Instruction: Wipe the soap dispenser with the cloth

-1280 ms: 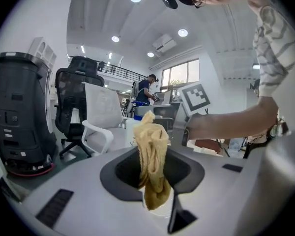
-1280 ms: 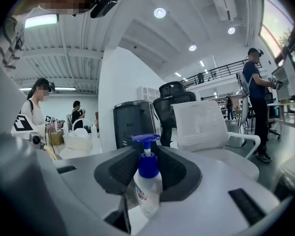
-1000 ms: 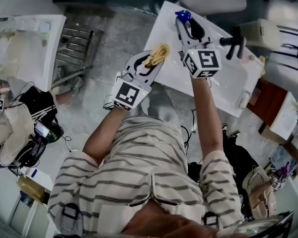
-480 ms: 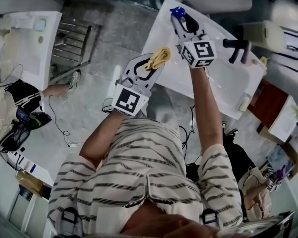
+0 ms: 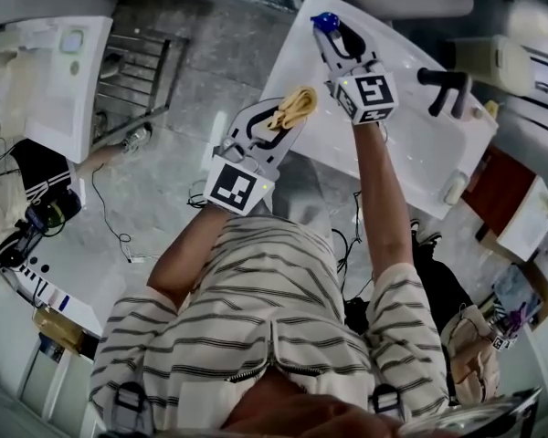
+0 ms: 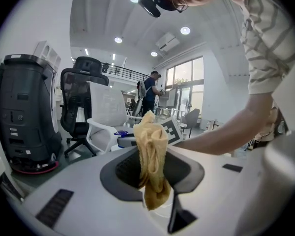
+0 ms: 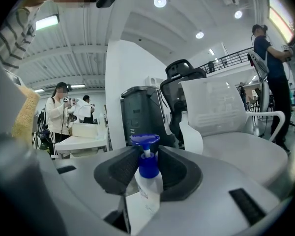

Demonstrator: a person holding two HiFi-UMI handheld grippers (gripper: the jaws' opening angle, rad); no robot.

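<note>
The soap dispenser, a white bottle with a blue pump head, stands upright between the jaws of my right gripper, which is shut on it over the white table. A crumpled yellow cloth hangs from my left gripper, which is shut on it. In the head view the cloth sits at the table's near edge, to the left of and below the dispenser, apart from it. In the right gripper view the cloth shows at the far left.
A black handle-shaped object and a pale box lie at the table's right side. A black office chair and a white chair stand beyond. People stand in the background. A metal rack is on the floor at left.
My right gripper has carried the dispenser down and slightly left toward the table's far end. The left gripper with the cloth has stayed nearly in place.
</note>
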